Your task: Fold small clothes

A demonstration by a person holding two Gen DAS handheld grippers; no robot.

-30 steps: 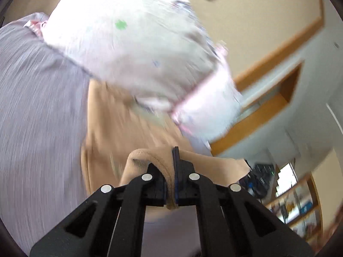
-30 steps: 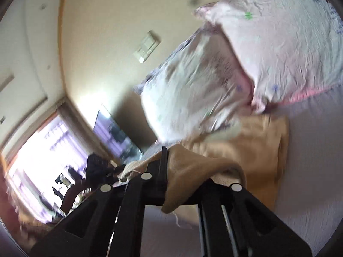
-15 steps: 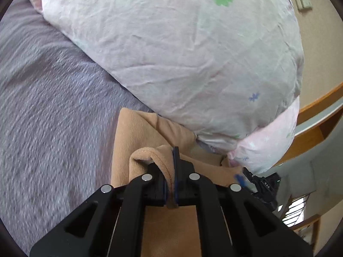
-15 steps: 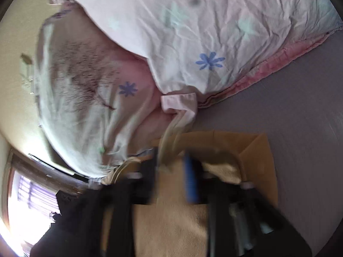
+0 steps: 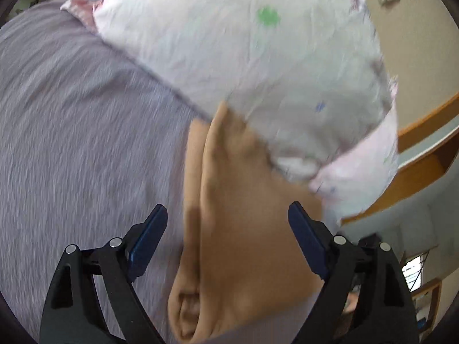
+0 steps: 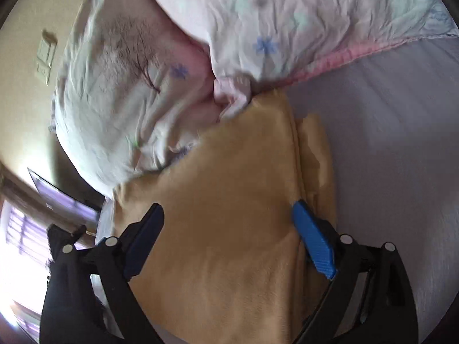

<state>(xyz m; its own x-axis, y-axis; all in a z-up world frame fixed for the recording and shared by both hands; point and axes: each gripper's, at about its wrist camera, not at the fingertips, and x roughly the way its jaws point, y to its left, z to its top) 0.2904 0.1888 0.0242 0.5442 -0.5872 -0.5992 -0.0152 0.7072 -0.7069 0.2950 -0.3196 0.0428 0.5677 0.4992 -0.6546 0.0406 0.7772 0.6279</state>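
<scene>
A tan garment (image 5: 243,229) lies folded in layers on the grey-purple bedsheet (image 5: 80,132), its far end against the pillows. It also shows in the right wrist view (image 6: 229,229). My left gripper (image 5: 228,238) is open, its blue-padded fingers spread on either side of the garment just above it. My right gripper (image 6: 229,235) is open too, over the garment's folded edge. Neither holds anything.
Two white and pink flowered pillows (image 5: 258,57) lie right behind the garment, also in the right wrist view (image 6: 287,23). A wall with a light switch (image 6: 46,57), wooden shelving (image 5: 424,157) and a bright window (image 6: 17,243) lie beyond the bed.
Both grippers were shut on the tan garment and carried it toward the pillows. Now both have opened and let it go, and it lies folded on the sheet.
</scene>
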